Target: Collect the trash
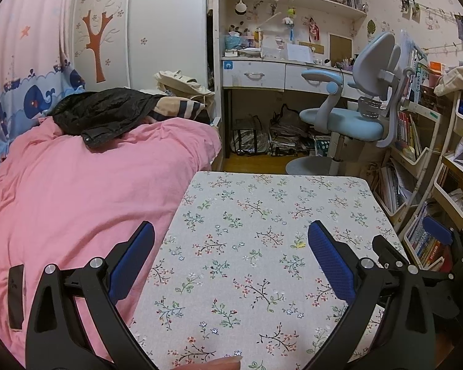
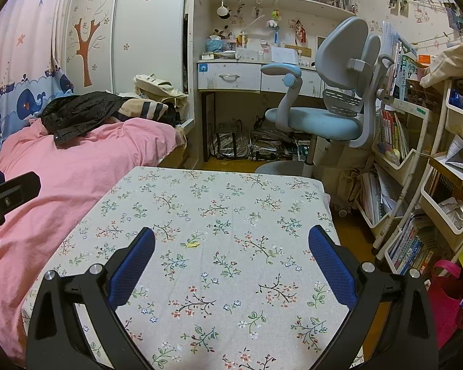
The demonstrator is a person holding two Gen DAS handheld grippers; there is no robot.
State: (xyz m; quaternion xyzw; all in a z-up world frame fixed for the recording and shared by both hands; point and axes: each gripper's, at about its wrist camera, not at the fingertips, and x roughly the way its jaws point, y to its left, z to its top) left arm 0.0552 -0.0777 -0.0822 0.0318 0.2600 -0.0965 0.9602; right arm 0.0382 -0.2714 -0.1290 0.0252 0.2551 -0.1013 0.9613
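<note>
Blue-padded fingers of the left hand-held gripper (image 1: 231,259) are spread wide over the counter (image 1: 262,209), holding nothing; the right hand-held gripper (image 2: 231,262) is likewise spread wide and empty above the same floral cloth. One small yellow scrap (image 2: 192,244) lies on the cloth just ahead of the right gripper's left finger. Beside the counter is a pink bed (image 2: 77,166) with a black jacket (image 2: 77,111). Behind stands a blue desk chair (image 2: 324,117). A book (image 2: 408,74) on the rack at right shows the characters "小学".
</note>
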